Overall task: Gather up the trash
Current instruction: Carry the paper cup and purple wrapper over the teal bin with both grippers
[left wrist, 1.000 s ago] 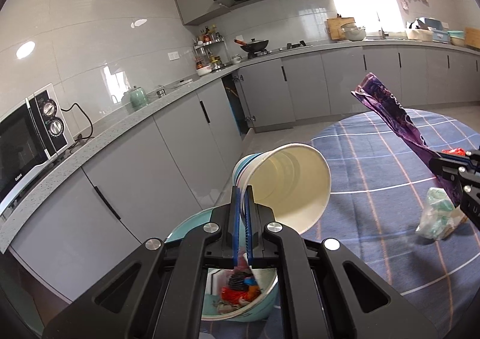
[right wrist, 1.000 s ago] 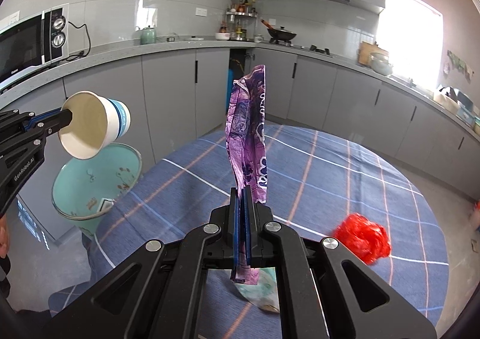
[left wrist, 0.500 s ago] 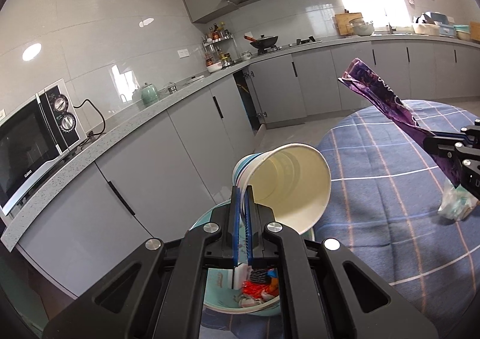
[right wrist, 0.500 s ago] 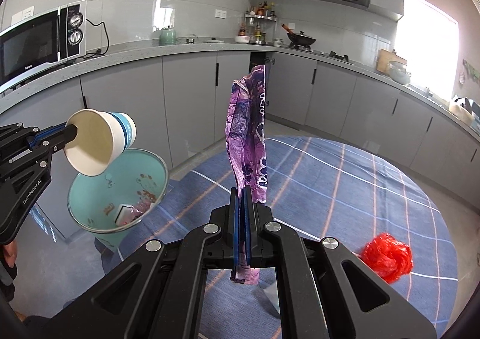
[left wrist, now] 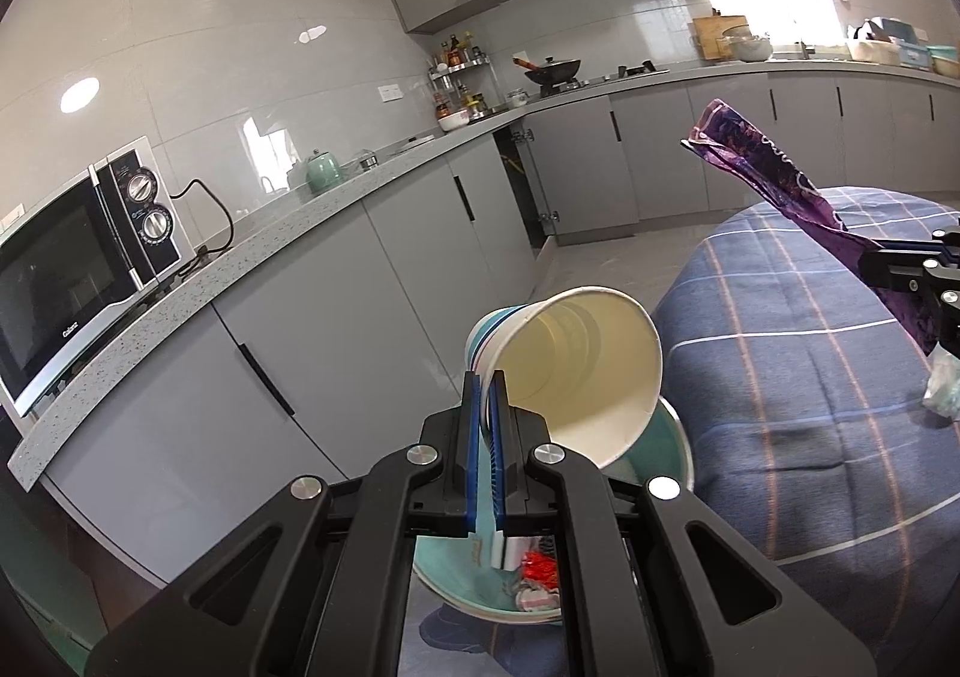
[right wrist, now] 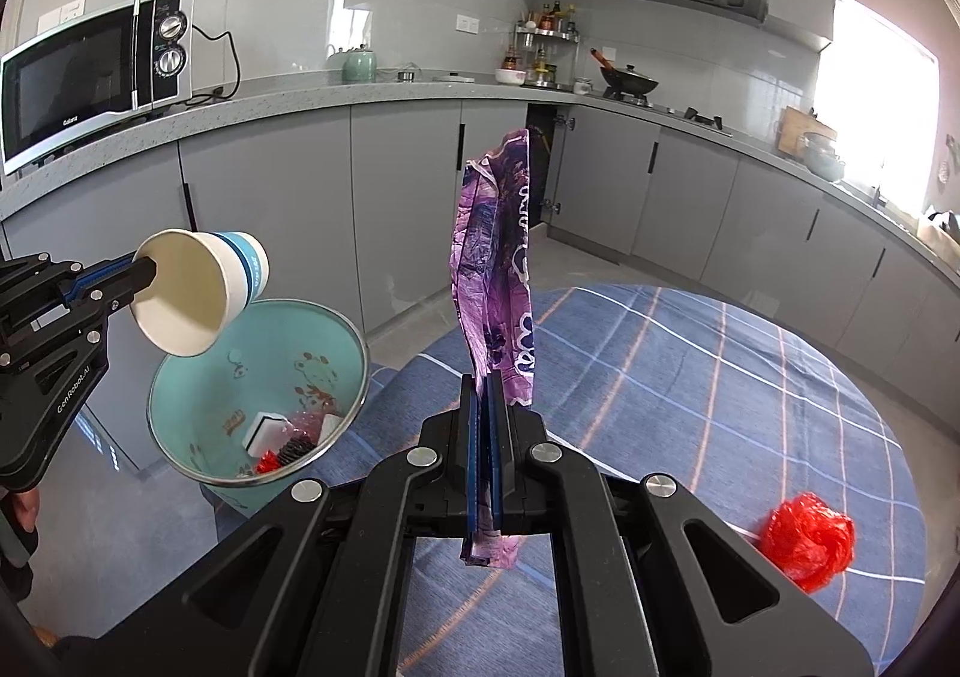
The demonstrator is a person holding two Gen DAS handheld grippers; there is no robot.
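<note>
Both our hands have carried closer to the teal trash bin, left fingers pinching the paper cup's rim above it, right fingers clamping the purple wrapper over the worktop; releasing early could bounce the cup off the bin's rim.

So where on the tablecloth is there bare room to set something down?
Most of the tablecloth is bare: the wide stretch between the purple wrapper and the red bag. It is crowded at the teal bin, where the paper cup hangs over it.
</note>
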